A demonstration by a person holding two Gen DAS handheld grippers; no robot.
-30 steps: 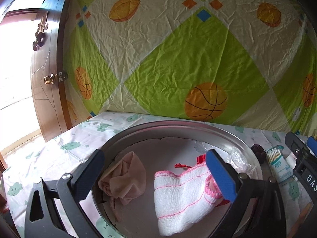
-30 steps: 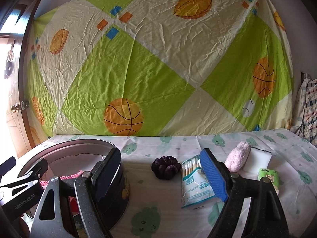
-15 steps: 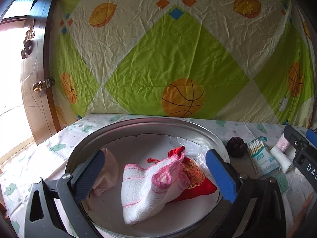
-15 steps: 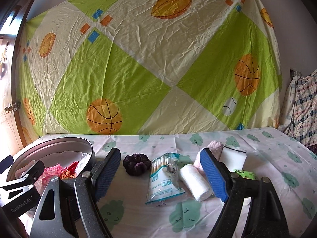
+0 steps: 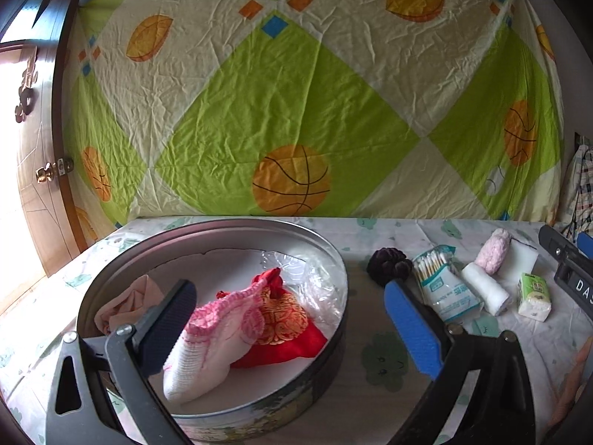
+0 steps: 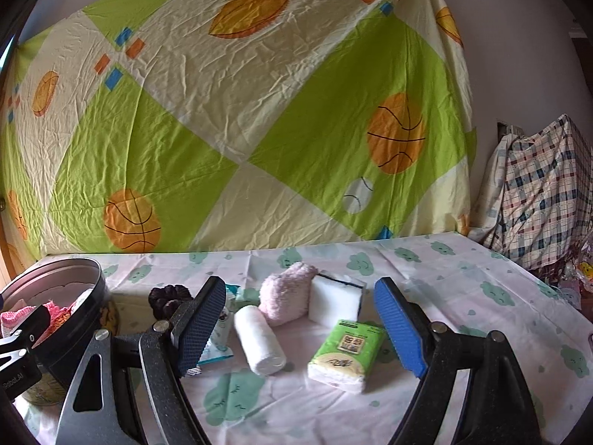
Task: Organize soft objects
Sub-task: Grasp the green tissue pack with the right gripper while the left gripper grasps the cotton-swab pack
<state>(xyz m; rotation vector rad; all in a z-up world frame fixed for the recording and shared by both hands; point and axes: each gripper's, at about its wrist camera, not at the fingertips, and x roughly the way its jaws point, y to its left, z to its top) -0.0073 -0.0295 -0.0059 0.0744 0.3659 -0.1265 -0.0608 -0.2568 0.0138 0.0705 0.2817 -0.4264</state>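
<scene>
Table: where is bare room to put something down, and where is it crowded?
Bare tablecloth lies right of the white sponge and green tissue pack, out to the table edge. Crowded: between the round tin and the sponge, where scrunchie, cotton swabs, gauze roll and pink fluffy item cluster.

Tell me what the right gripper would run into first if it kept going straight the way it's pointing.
Most likely the green tissue pack: it lies nearest between the open fingers of the right gripper, which tilts down toward the table. The white gauze roll lies close beside it, so depth leaves some doubt.
</scene>
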